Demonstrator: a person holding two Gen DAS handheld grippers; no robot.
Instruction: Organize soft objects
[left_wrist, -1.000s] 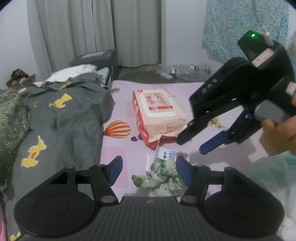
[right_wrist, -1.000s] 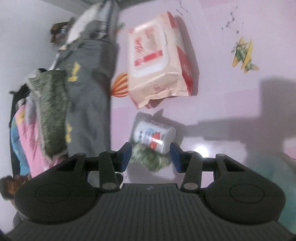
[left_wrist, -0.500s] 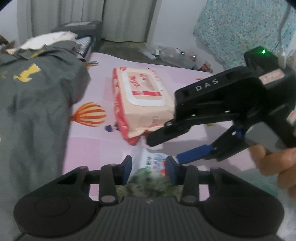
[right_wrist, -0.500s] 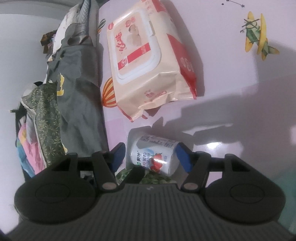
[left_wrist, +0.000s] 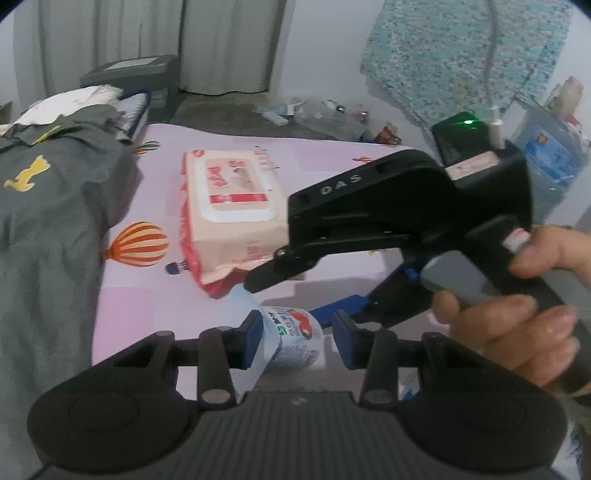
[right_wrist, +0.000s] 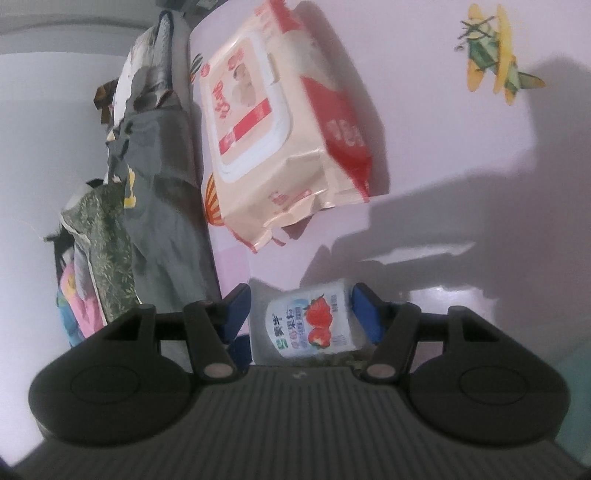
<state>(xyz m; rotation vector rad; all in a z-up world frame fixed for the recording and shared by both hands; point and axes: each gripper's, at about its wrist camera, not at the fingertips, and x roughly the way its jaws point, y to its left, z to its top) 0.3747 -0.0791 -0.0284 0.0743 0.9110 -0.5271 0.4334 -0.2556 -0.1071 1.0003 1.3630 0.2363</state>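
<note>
Currently, your left gripper (left_wrist: 298, 332) points down at the pink printed sheet (left_wrist: 155, 295), with the small strawberry-print packet (left_wrist: 291, 338) between its blue pads. The left pad lies against the packet's clear wrapper edge. A narrow strip of sheet shows beside the right pad, so you cannot tell from this view whether the jaws are pressing on the packet or only flanking it.

Your right gripper (right_wrist: 300, 310) comes in from the right side of the left wrist view, with your hand (left_wrist: 517, 317) wrapped around its handle. Its fingers reach down to the same packet. In the right wrist view the packet lies on its side between the two pads, close to both. Whether either pad is clamping it cannot be told here either.

Note the packet's position: it is on the sheet, just in front of the near, crimped end of the large wet-wipe pack (left_wrist: 232, 206) and apart from it. A little green patterned fabric (right_wrist: 343, 360) shows directly under the packet's near edge.

To the left of both packs, the grey cloth with yellow figures (left_wrist: 48, 229) lies along the edge of the sheet. Beyond it in the right wrist view sits a heap of green leaf-print fabric (right_wrist: 103, 251).
</note>
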